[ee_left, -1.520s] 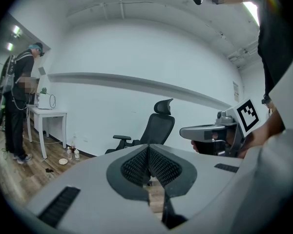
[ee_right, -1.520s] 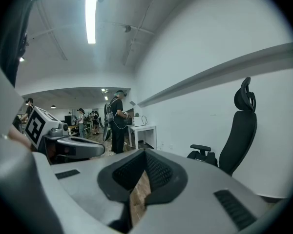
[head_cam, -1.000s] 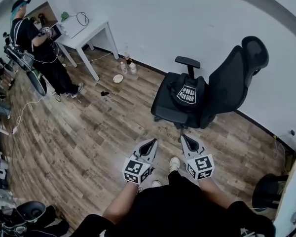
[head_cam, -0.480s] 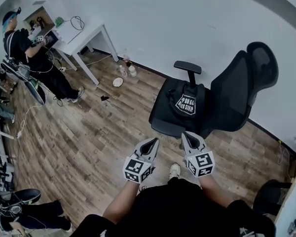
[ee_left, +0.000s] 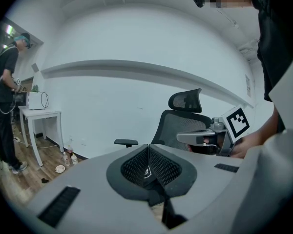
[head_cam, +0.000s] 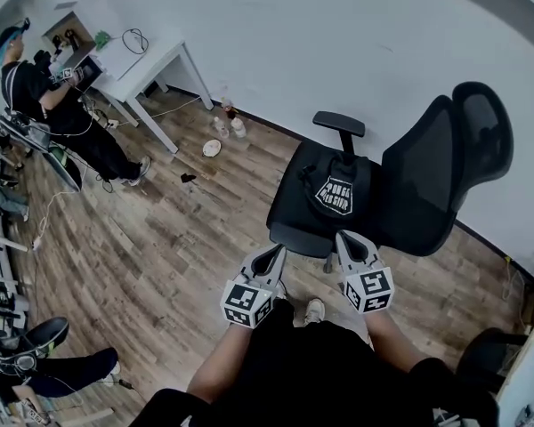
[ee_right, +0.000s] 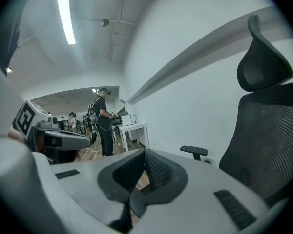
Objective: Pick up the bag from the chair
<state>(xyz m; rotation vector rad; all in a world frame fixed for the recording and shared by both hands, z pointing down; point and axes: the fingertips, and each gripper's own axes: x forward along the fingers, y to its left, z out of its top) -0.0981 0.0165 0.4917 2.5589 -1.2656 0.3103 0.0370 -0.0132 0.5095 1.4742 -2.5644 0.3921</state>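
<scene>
Black bag (head_cam: 336, 194) with white logo is seen lying on seat of office chair (head_cam: 427, 176), centre right of frame, below armrest (head_cam: 339, 122). Left gripper (head_cam: 271, 258) and right gripper (head_cam: 349, 242) are held low centre, tips near seat front edge, apart from bag. Both jaw pairs are pressed together, nothing between. Bare wood floor (head_cam: 178, 238) is left open at centre left. White table (head_cam: 151, 56) and standing person (head_cam: 53, 96) are seen well apart, upper left.
</scene>
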